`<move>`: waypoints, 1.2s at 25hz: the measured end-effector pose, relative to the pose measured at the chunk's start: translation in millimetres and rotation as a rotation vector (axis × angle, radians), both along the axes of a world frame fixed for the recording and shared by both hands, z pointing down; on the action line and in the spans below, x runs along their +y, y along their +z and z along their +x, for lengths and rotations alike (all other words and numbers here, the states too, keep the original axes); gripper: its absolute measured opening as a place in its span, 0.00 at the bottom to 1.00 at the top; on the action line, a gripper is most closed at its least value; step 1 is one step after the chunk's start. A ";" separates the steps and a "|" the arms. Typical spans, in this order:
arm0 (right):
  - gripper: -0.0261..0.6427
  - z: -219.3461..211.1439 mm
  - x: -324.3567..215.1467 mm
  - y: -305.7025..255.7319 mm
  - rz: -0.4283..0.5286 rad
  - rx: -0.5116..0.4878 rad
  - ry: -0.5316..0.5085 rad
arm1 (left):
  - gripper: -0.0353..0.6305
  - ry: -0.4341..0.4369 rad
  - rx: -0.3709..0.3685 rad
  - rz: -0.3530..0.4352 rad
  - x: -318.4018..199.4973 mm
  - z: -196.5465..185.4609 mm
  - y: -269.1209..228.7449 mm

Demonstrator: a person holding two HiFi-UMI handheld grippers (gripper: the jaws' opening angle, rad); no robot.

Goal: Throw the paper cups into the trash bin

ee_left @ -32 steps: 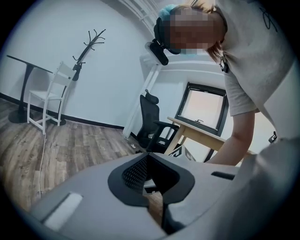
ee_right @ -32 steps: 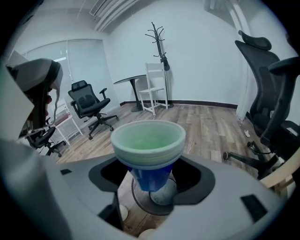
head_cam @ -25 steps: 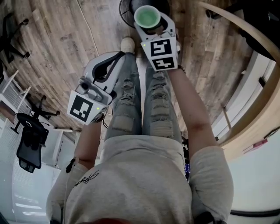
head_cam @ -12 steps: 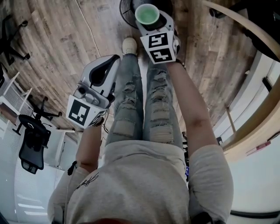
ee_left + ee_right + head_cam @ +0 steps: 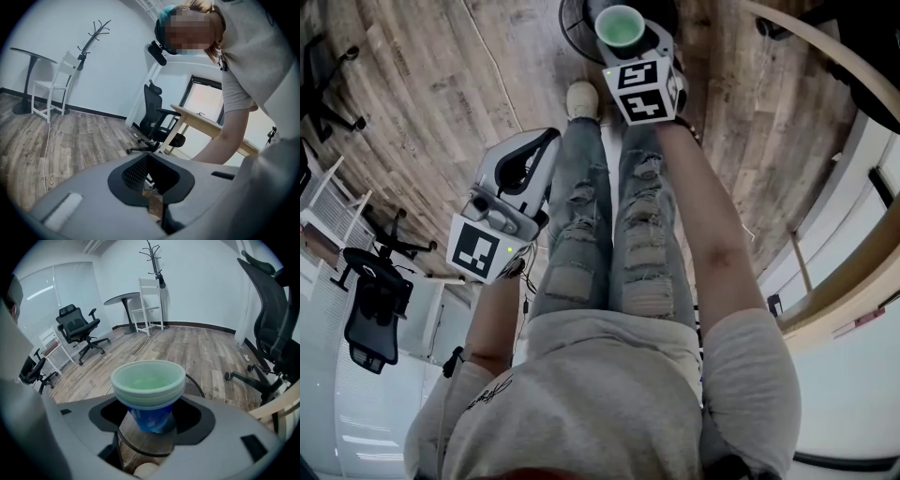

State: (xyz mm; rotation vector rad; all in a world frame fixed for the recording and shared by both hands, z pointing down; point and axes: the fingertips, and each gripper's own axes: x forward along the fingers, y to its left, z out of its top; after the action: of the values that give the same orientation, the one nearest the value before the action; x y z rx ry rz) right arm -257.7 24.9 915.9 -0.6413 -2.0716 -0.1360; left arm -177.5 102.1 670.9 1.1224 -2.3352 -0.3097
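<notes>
Right gripper (image 5: 152, 422) has its jaws closed on the blue lower wall of a stack of paper cups (image 5: 148, 383), held upright with the pale green interior facing up, directly above the open mouth of the black mesh trash bin (image 5: 140, 440). Left gripper (image 5: 149, 183) is well apart from the trash bin, on the person's side of it, jaws pressed together with nothing between them. In the head view the person's shoe (image 5: 579, 97) stands just beside the trash bin (image 5: 574, 26).

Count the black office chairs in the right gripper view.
3. One black swivel office chair stands mid-left. A second chair sits at the far left edge, partly cut off. A third chair looms close at right. Others may be hidden behind the person.
</notes>
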 end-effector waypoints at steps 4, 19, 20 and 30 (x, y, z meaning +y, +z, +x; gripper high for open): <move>0.47 -0.1 -2.9 12.5 0.017 0.021 0.008 | 0.06 0.048 0.014 -0.058 -0.8 4.9 8.5; 0.47 10.7 -8.9 45.9 0.069 0.112 0.003 | 0.06 0.007 0.055 -0.018 7.5 10.1 17.9; 0.47 12.5 -8.1 48.2 0.068 0.119 0.002 | 0.06 0.001 0.056 -0.016 8.5 9.9 18.1; 0.47 15.7 -10.9 50.0 0.071 0.148 0.020 | 0.06 0.026 0.053 -0.021 5.7 12.4 17.3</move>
State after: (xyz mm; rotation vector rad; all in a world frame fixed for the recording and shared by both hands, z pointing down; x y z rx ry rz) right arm -242.1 14.0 965.9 -0.5704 -1.9219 -0.1458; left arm -165.2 107.8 688.3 1.1200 -2.2712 -0.3016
